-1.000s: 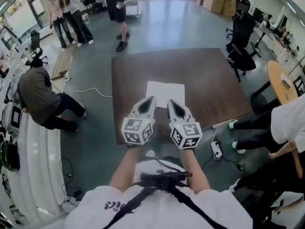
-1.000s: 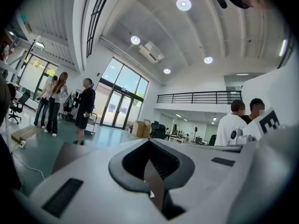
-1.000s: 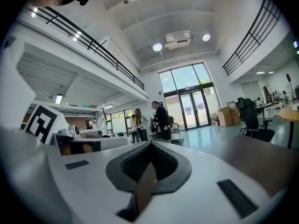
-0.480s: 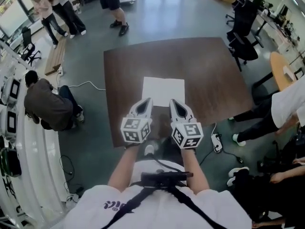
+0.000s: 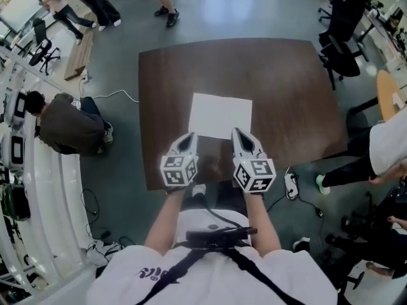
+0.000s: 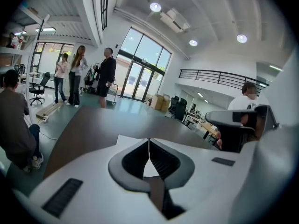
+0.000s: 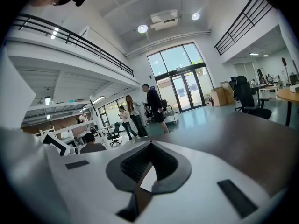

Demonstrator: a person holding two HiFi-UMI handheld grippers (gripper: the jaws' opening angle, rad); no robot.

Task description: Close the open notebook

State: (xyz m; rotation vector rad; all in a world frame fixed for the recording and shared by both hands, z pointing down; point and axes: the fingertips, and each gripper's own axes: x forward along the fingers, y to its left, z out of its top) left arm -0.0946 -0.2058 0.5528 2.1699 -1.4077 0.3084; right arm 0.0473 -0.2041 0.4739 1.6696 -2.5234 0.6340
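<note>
**Both grippers closed, poised at the near edge of the notebook**

From the head view I see 2 bare forearms reaching forward from the torso, side by side. The left gripper (image 5: 189,136) and right gripper (image 5: 236,131) point away from the body and tilt slightly down toward the table (image 5: 166,81). Their noses angle a little toward each other, and the marker cubes face up at the camera.

In the left gripper view the jaws are pressed together, tips meeting in 1 thin line with nothing caught between them. The right gripper view shows the same: tips together, nothing held. Through the gap behind each pair of tips I see white paper.

The notebook (image 5: 220,114) lies open and flat as a white rectangle near the middle of the dark brown tabletop, just ahead of both grippers. In the head view the tips overlap its near edge, the left at the near-left corner and the right further along the same edge. I cannot tell whether either one touches the page.

Around the table, a person (image 5: 67,123) crouches on the floor to the left beside a white cable (image 5: 119,94). More people (image 5: 95,2) stand at the far left. Black office chairs (image 5: 343,27) sit off the far right corner, with a round wooden table (image 5: 389,94) beyond them. Someone in a white top (image 5: 388,146) is close on the right, and a power strip (image 5: 292,184) lies on the floor by the near right corner.
</note>
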